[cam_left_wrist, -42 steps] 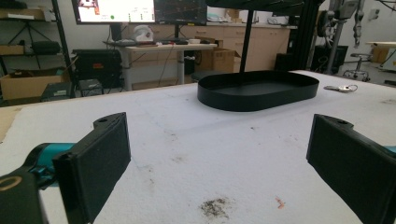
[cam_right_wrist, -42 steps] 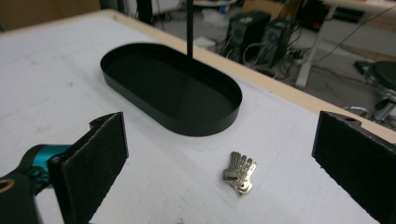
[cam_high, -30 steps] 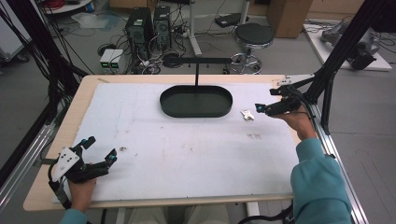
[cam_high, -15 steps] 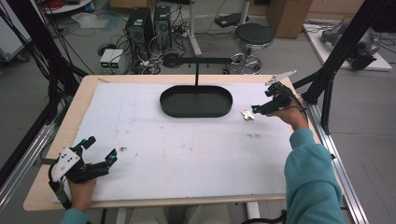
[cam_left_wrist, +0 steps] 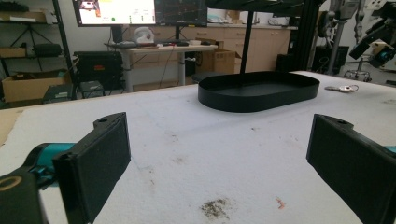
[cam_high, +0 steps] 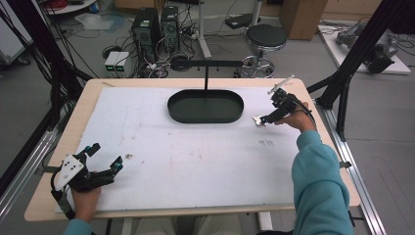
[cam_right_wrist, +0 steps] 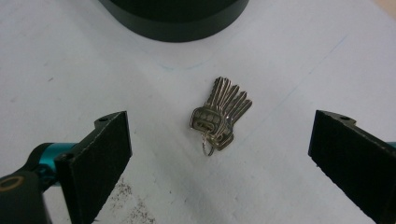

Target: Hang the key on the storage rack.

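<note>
Keys (cam_right_wrist: 218, 116), a small bunch of flat silvery metal blades fanned on a thin wire ring, lie on the white, slightly grainy surface (cam_high: 195, 161) near its far right part, just beside the right end of the tray (cam_high: 205, 106). That tray is a black oval with a low upright wall, and a thin black post rises at its far side. In the right gripper view the right gripper (cam_right_wrist: 219, 154) hovers over the keys with its flat black jaws spread wide to either side, touching nothing; in the high view the same right gripper (cam_high: 259, 119) sits at the bunch. Between keys and tray wall runs a narrow strip of bare surface. The left gripper (cam_high: 105, 164) rests at the near left corner, jaws also wide and empty, well apart from the tray. Faint dark smudges mark the surface ahead of it, and the broad middle lies open.
</note>
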Demonstrator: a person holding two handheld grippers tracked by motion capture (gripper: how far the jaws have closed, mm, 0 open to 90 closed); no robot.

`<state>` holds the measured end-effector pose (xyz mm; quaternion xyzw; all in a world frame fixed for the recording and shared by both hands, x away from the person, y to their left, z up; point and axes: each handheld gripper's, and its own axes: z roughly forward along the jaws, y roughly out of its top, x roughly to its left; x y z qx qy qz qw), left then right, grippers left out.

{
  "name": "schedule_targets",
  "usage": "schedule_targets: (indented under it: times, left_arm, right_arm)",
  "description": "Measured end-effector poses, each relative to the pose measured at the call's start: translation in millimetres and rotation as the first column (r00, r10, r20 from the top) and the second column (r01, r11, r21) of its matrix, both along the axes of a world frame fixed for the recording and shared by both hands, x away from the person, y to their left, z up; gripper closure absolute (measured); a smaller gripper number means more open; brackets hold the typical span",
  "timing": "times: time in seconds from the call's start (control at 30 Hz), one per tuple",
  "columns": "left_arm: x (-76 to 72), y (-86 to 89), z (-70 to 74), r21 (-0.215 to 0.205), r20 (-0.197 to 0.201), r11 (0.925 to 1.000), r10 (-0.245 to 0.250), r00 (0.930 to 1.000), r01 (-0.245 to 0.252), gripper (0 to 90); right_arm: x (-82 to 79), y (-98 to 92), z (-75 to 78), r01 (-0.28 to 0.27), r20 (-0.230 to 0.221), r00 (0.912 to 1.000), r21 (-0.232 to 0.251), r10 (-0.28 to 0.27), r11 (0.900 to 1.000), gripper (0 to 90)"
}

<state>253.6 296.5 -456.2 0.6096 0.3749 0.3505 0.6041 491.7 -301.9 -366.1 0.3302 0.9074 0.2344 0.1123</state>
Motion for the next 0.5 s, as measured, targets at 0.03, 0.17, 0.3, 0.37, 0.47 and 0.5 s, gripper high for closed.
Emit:
schedule_targets:
  times: [0.03, 0.17, 0.3, 0.37, 0.47, 0.5]
  left_arm:
    - [0.0, -0.1, 0.0, 0.0, 0.0, 1.0, 0.0, 1.0, 0.0, 6.7]
    - [-0.1, -0.2, 0.0, 0.0, 0.0, 1.0, 0.0, 1.0, 0.0, 6.7]
    - [-0.2, -0.2, 0.0, 0.001, 0.001, 1.0, 0.001, 1.0, -0.001, 6.7]
    - [-0.1, -0.2, 0.0, 0.001, 0.001, 1.0, 0.001, 1.0, -0.001, 6.7]
    - [-0.2, -0.1, 0.0, 0.002, 0.001, 1.0, 0.001, 1.0, -0.001, 6.7]
    - [-0.2, -0.3, 0.0, 0.001, 0.001, 1.0, 0.001, 1.0, -0.001, 6.7]
  right_arm:
    - [0.6, 0.3, -1.4, 0.002, -0.008, 1.0, -0.001, -0.002, 1.0, 5.1]
    - [4.5, 3.9, -9.1, -0.006, -0.034, 0.9994, -0.029, 0.005, 1.0, 5.1]
    - [7.3, 7.6, -14.5, -0.004, -0.057, 0.9984, -0.048, 0.001, 0.999, 5.2]
    - [8.6, 8.7, -17.6, -0.013, -0.07, 0.9975, -0.06, 0.009, 0.998, 5.2]
    - [9.3, 9.7, -20.1, -0.005, -0.088, 0.9961, -0.076, -0.001, 0.997, 5.8]
    - [10.4, 9.8, -23.2, -0.001, -0.105, 0.9944, -0.093, -0.008, 0.996, 6.5]
